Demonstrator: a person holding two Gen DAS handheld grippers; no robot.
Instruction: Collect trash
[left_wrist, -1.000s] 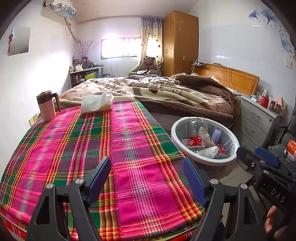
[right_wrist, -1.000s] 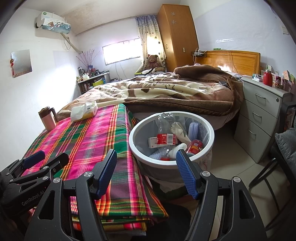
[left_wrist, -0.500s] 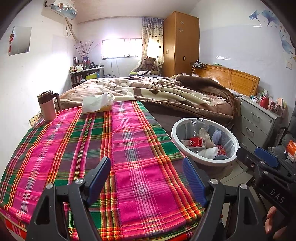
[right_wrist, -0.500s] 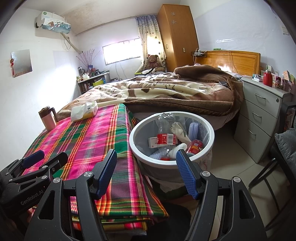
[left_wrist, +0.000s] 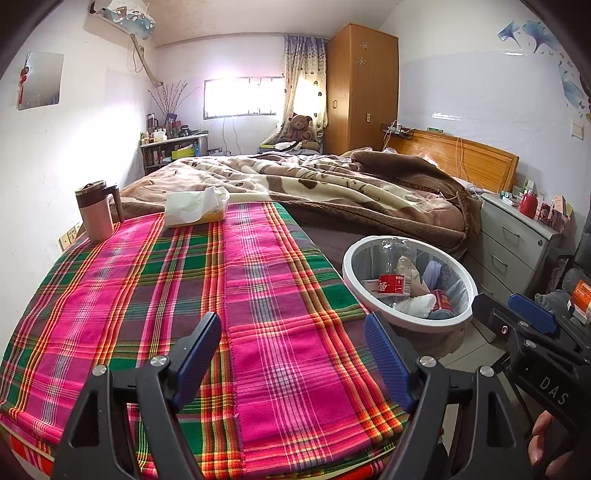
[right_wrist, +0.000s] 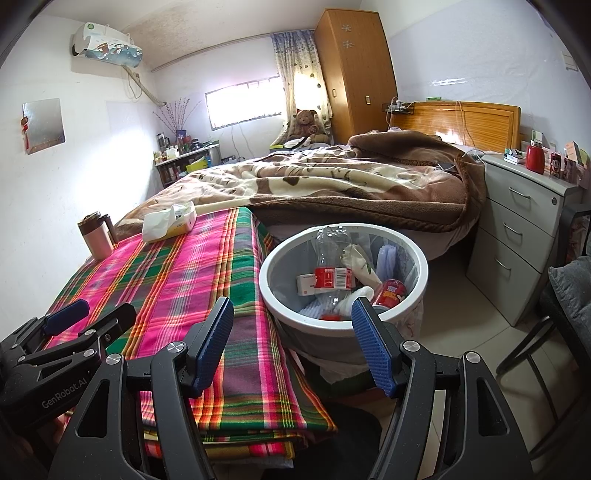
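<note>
A white round trash bin (left_wrist: 384, 323) (right_wrist: 271, 295) stands on the floor beside the table with the pink and green plaid cloth (left_wrist: 184, 295) (right_wrist: 166, 273). Inside lie a clear plastic bottle with a red label (left_wrist: 393, 282) (right_wrist: 332, 275), a red can (left_wrist: 441, 301) (right_wrist: 391, 290), a small white box (right_wrist: 304, 284) and crumpled white paper (left_wrist: 415, 304). My left gripper (left_wrist: 293, 343) hovers open over the cloth's near edge, nothing between its blue pads. My right gripper (right_wrist: 291, 332) hangs open just in front of the bin, empty. Each gripper shows at the edge of the other's view.
A pink lidded mug (left_wrist: 95, 210) (right_wrist: 94, 236) and a tissue pack (left_wrist: 195, 206) (right_wrist: 170, 221) sit at the cloth's far end. Behind is a bed with a brown blanket (left_wrist: 332, 184). A grey drawer unit (right_wrist: 517, 229) stands right of the bin, a dark chair (right_wrist: 554, 314) nearer.
</note>
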